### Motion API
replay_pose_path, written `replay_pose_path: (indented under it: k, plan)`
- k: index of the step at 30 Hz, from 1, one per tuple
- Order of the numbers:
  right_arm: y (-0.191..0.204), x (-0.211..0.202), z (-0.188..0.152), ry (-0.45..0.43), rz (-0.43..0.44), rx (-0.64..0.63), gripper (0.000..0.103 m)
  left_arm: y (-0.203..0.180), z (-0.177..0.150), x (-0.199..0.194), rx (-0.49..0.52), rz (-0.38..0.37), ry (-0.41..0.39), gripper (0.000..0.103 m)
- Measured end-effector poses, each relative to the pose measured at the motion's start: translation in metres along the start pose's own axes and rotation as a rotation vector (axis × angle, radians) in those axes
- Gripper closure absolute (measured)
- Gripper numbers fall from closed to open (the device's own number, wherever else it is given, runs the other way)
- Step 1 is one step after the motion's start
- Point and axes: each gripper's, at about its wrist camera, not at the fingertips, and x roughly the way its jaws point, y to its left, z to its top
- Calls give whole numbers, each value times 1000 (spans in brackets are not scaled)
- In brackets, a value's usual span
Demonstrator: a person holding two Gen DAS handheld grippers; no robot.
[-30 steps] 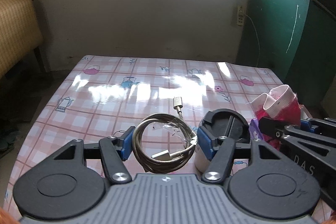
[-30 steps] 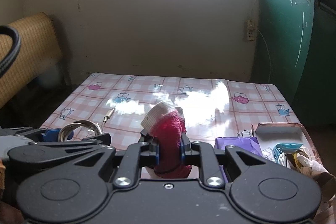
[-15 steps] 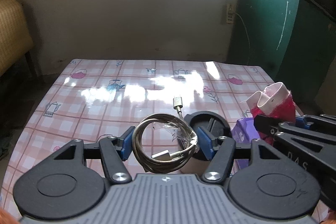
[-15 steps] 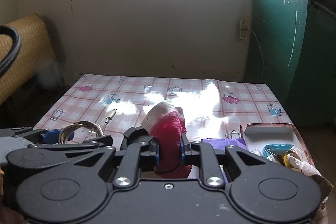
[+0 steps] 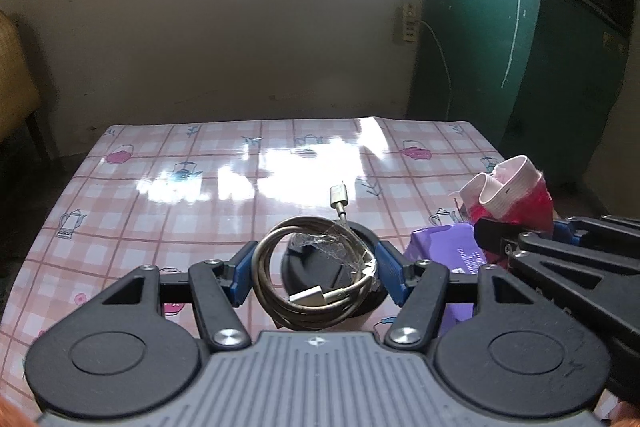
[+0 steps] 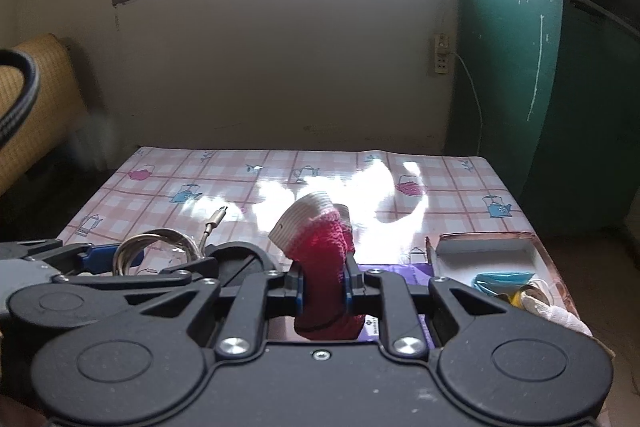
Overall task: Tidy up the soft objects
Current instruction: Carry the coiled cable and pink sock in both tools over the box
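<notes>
Beneath one window stood the table (image 6: 448,183). Right hand-held gripper (image 6: 323,285) pinched one red sock (image 6: 326,259), cream-cuffed, above it; left hand-held gripper (image 5: 316,273) clasped one coiled silver cable (image 5: 312,279). One box (image 6: 484,247) lay rightward.

Left hand-held gripper (image 5: 315,277): black linkage arms, blue pads, silver screws, ribbed grey body. Right hand-held gripper (image 6: 323,285): all-black body, blue pads, silver screws.

Upright red sock (image 6: 325,267), white cuff; coiled cable (image 5: 312,279).
</notes>
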Motion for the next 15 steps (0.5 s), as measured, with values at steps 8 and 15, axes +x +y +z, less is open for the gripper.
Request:
replay_pose_path:
  k: [8, 15]
  plan:
    - [-20, -1, -1, 6, -24, 11, 82, -17, 1, 3, 18, -27, 3, 39]
    - [-41, -1, -3, 13, -46, 28, 82, -34, 1, 10, 42, -50, 11, 39]
